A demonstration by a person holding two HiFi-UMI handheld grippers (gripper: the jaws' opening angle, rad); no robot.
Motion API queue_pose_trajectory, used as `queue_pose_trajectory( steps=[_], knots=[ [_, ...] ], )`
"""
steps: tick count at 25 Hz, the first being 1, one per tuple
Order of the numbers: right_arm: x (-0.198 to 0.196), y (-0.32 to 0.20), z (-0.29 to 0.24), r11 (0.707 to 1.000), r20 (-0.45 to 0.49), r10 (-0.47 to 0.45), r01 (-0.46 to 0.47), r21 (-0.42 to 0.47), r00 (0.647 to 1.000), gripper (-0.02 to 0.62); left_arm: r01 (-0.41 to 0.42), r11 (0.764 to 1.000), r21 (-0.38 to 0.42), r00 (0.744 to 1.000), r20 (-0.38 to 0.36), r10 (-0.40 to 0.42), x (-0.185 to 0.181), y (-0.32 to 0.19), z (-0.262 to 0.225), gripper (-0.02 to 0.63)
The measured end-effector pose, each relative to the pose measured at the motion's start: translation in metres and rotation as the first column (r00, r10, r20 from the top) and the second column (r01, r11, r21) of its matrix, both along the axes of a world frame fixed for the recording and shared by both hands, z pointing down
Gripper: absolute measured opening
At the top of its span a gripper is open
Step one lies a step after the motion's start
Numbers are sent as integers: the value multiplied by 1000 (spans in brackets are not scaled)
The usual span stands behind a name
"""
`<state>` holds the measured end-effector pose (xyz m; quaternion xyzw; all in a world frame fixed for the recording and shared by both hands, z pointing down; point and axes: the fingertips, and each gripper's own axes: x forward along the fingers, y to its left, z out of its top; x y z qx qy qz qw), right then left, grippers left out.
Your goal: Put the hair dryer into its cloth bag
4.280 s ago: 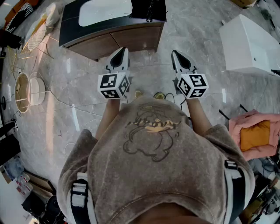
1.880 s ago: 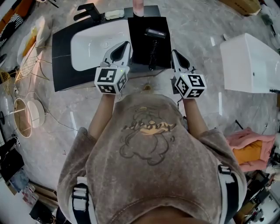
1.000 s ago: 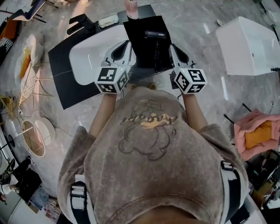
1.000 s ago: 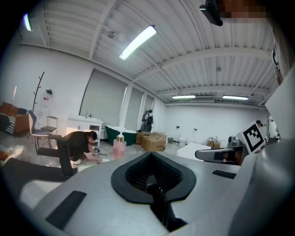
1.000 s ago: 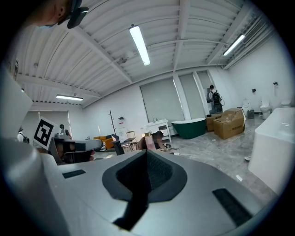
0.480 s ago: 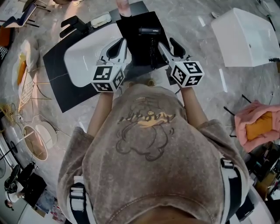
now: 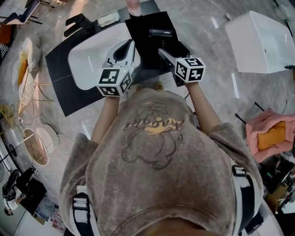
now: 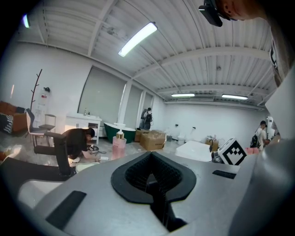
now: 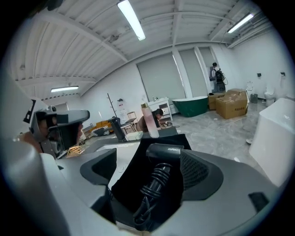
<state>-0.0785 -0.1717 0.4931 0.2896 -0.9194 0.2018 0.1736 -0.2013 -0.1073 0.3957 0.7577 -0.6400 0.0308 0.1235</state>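
The hair dryer (image 9: 162, 151) lies lengthwise straight ahead of the right tongs (image 7: 171, 50), whose jaws have just been opening wide, its cord end in the gap but not pinched; the left tongs (image 7: 123, 50), pressed together, are farther off.

Dark counter (image 7: 60, 94), with a white basin (image 7: 90, 64) sunk into it ahead and to the left of my left claw (image 7: 132, 44). A black cloth bag (image 7: 140, 34) lies flat on the counter, under and ahead of my right claw (image 7: 173, 48). Further beyond my left claw stand a black tap (image 7: 76, 23) and a small white dish (image 7: 109, 19). At the bag's far edge stands a pink bottle (image 7: 135, 5).
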Motion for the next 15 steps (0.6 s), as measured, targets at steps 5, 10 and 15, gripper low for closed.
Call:
queue_pose_trajectory(
  steps=[5, 10, 15],
  knots=[
    [-14, -9, 44, 998, -83, -28, 23, -63, 996, 409, 13, 1000, -16, 1000, 1, -13, -7, -2, 6, 18],
    [-19, -18, 80, 993, -146, -34, 17, -114, 989, 387, 26, 999, -33, 1000, 2, -26, -12, -3, 11, 18],
    [-24, -20, 104, 988, -207, -57, 26, -151, 977, 379, 32, 998, -55, 999, -2, -33, -15, -4, 19, 18]
  ],
)
